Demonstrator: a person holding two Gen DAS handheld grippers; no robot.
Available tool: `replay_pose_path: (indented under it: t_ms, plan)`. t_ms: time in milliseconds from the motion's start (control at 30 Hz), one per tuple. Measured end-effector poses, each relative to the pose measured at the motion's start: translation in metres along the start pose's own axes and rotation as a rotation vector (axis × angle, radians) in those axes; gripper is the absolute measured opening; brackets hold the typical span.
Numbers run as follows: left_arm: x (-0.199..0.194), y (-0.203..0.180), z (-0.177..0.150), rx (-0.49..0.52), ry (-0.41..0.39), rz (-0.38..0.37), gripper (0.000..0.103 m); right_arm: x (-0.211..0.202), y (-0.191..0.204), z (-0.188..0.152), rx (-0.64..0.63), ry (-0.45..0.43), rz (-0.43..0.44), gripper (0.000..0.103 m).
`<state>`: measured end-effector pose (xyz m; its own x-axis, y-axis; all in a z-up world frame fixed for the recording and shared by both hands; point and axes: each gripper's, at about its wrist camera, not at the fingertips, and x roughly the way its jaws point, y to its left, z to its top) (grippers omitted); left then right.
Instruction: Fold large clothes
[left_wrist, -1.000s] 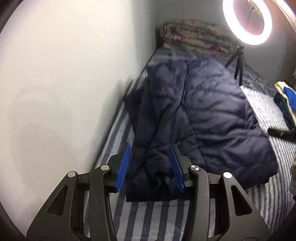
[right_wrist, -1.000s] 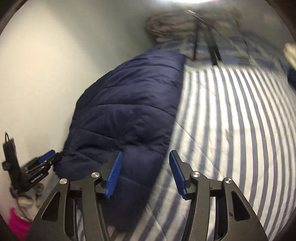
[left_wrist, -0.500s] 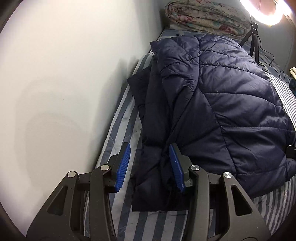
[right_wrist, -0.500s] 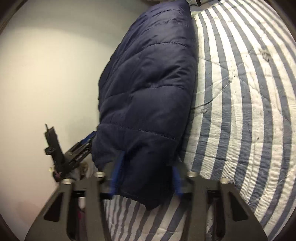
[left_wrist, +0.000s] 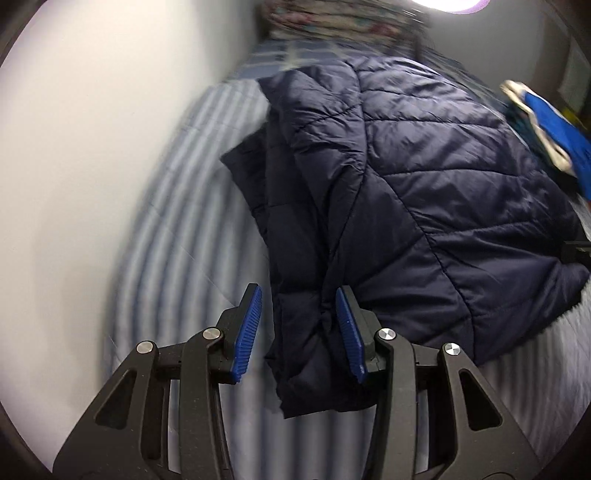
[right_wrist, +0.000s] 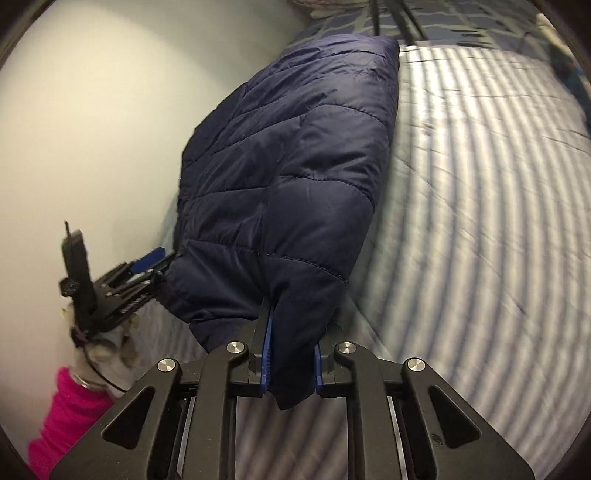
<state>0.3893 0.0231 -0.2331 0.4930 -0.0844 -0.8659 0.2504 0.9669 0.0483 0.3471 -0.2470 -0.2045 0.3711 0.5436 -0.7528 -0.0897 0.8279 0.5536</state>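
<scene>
A navy quilted puffer jacket (left_wrist: 424, 192) lies on a blue-and-white striped bed (left_wrist: 177, 229), beside the white wall. My left gripper (left_wrist: 297, 328) is open, its blue pads either side of a folded edge of the jacket, with a gap on the left pad's side. In the right wrist view my right gripper (right_wrist: 290, 350) is shut on the jacket's near corner (right_wrist: 291, 221), which bulges up between the blue pads. The left gripper (right_wrist: 122, 280) also shows there at the jacket's far side, held by a hand in a pink sleeve.
The white wall (left_wrist: 92, 166) runs close along the bed's left side. A folded floral quilt (left_wrist: 332, 22) and a lit ring light on a tripod (left_wrist: 454, 5) stand at the head of the bed. Blue and white clothes (left_wrist: 546, 133) lie at the right.
My right gripper has closed on the jacket's corner; a second ago it was open over it. My left gripper has stayed open around the folded edge while the view shifted.
</scene>
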Motion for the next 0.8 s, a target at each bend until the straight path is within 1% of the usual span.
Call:
replay_pose_path:
  t_ms: [233, 333, 400, 467, 533, 600, 633, 700, 767, 800]
  plan:
    - [-0.038, -0.067, -0.041, 0.122, 0.067, -0.126, 0.043, -0.053, -0.021, -0.071, -0.001, 0.022, -0.089, 0.015]
    - [-0.051, -0.089, -0.054, 0.145, 0.09, -0.17, 0.043, -0.071, -0.031, -0.103, 0.011, 0.035, -0.113, 0.015]
    - [-0.06, -0.097, -0.064, 0.156, 0.099, -0.189, 0.043, -0.08, -0.035, -0.12, 0.023, 0.041, -0.123, 0.015]
    - [-0.07, -0.108, -0.072, 0.197, 0.096, -0.189, 0.043, -0.087, -0.036, -0.141, 0.021, 0.051, -0.129, 0.015]
    - [-0.083, -0.115, -0.078, 0.218, 0.076, -0.196, 0.043, -0.089, -0.034, -0.152, 0.014, 0.054, -0.145, 0.015]
    - [-0.101, -0.115, -0.084, 0.202, 0.047, -0.207, 0.043, -0.089, -0.03, -0.163, -0.006, 0.057, -0.15, 0.016]
    - [-0.108, -0.115, -0.08, 0.194, 0.029, -0.214, 0.043, -0.091, -0.027, -0.165, -0.018, 0.051, -0.153, 0.022]
    - [-0.124, -0.114, -0.069, 0.182, -0.038, -0.203, 0.043, -0.094, -0.019, -0.165, -0.038, 0.036, -0.172, 0.026]
    - [-0.132, -0.118, -0.055, 0.177, -0.104, -0.171, 0.043, -0.108, -0.015, -0.165, -0.065, 0.011, -0.173, 0.027]
    - [-0.131, -0.114, -0.049, 0.163, -0.116, -0.168, 0.043, -0.119, -0.017, -0.166, -0.077, 0.0, -0.168, 0.027]
